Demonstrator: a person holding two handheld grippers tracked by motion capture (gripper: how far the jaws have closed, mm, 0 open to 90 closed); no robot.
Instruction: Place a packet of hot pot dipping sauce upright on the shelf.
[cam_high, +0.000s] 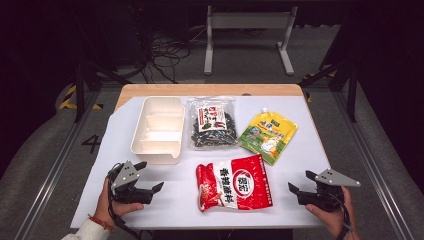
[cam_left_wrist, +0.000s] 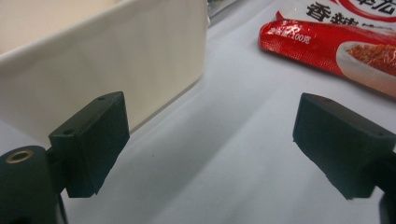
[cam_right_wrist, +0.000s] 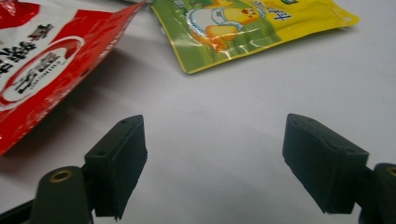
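Flanking red packet (cam_high: 234, 184) marked "100克", both claws gaping

Red pouch (cam_high: 234, 184) glossy plastic; white tray (cam_high: 156, 129) smooth, probably plastic.

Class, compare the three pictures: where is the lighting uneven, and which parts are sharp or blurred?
High view: the white table is brightly lit and the surrounding floor dark. Left gripper view: the jaws look sharp, the red packet soft. Right gripper view: glare streaks the yellow-green pouch, and the red packet casts a shadow.
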